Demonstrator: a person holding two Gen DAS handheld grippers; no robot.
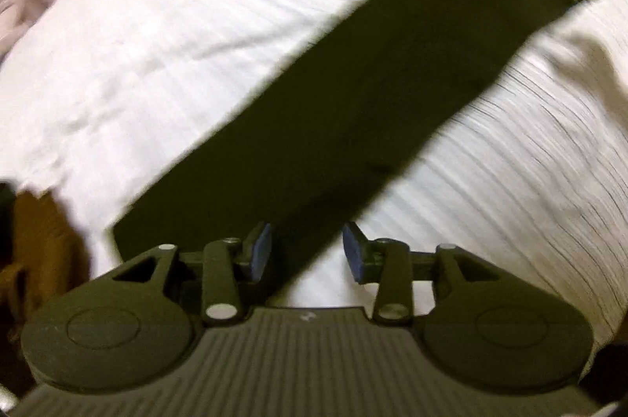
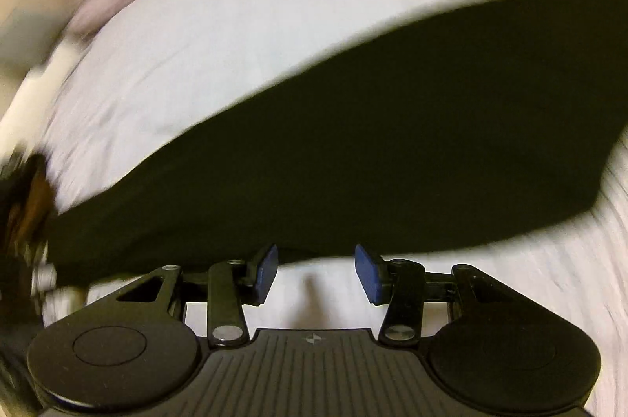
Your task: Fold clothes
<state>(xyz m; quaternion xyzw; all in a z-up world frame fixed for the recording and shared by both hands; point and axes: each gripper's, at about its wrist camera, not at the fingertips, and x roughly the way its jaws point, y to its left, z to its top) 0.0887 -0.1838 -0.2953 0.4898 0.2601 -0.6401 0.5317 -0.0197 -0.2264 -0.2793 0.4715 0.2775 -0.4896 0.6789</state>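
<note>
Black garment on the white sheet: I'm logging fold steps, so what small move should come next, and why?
Probably ease the left claw forward and close on the black garment's near end. Both claws are open and empty, the right claw too, and the cloth lies flat on the white sheet.

matt black cloth garment on wrinkled white cloth sheet.
</note>
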